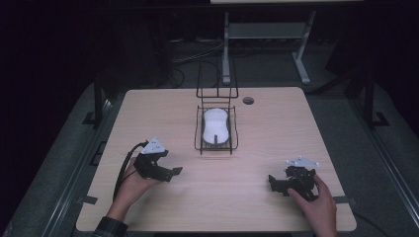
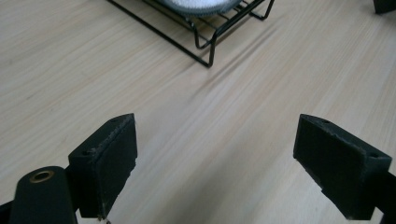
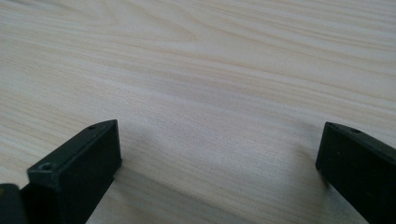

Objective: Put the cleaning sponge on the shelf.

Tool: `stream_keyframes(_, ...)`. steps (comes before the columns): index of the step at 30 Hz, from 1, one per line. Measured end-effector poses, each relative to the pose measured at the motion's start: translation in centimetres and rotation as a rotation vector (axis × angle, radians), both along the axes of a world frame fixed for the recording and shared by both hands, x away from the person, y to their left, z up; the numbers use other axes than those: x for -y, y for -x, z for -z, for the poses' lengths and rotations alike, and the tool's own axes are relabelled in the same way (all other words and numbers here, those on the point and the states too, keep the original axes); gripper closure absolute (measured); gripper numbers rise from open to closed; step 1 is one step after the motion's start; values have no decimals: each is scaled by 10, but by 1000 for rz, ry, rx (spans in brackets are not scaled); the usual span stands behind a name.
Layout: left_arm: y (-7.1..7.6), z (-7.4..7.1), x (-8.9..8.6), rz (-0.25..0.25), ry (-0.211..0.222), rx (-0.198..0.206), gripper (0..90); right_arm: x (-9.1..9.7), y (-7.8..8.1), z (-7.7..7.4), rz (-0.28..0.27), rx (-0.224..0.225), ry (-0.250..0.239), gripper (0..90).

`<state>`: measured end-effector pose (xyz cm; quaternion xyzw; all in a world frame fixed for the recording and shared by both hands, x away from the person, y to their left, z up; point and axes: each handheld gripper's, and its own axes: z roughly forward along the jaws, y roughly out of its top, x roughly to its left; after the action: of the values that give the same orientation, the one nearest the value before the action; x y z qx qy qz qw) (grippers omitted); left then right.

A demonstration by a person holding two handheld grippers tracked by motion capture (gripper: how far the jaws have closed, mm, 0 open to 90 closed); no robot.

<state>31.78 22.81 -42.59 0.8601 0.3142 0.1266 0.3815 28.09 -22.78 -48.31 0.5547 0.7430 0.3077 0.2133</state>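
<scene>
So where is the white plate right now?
In the high view the white plate lies in the black wire rack at the table's middle, ahead of both grippers.

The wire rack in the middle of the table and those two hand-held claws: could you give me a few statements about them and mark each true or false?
1. A white oval dish lies in the black wire rack. True.
2. The left gripper is clamped on the rack. False: its jaws stand open over bare table, short of the rack.
3. The right gripper holds nothing. True: its jaws are open with bare wood between them.
4. The rack sits at the table's near edge. False: it sits mid-table, toward the far side.
</scene>
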Motion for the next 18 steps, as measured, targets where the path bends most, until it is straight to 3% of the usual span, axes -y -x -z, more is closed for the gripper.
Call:
stream_keyframes(12, 27, 21, -27, -50, -82, -15, 133, 0, 0, 0, -3, 1, 1, 0)
stream_keyframes(18, 37, 31, -37, -68, -103, -24, 134, 0, 0, 0, -5, 1, 1, 0)
